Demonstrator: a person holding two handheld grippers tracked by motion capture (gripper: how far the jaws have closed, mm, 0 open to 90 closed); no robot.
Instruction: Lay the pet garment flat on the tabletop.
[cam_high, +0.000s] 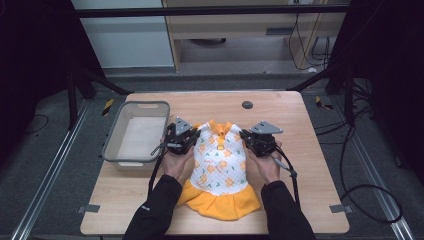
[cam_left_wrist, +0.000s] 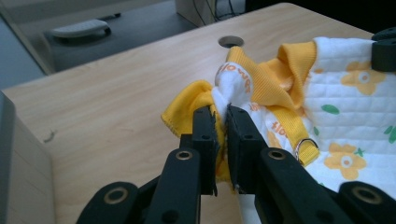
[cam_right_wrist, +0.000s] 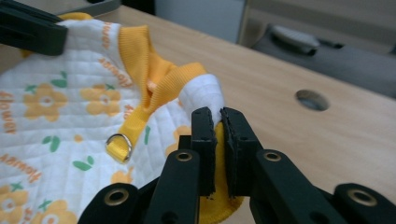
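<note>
I am holding the small white quilted dress with orange flowers and an orange hem (cam_high: 220, 165) by its shoulders. The left gripper (cam_high: 186, 136) is pinching the left shoulder, fingers (cam_left_wrist: 205, 135) clamped on the cloth; the right gripper (cam_high: 250, 137) is doing the same on the right shoulder, fingers (cam_right_wrist: 203, 135) closed on white fabric. The dress is lying on the wooden counter (cam_high: 300, 165), long axis running from the hem near me to the collar far from me, both hands equally near it. Just left of the left gripper, the grey plastic tub (cam_high: 112, 145) is sitting empty, likely the destination.
</note>
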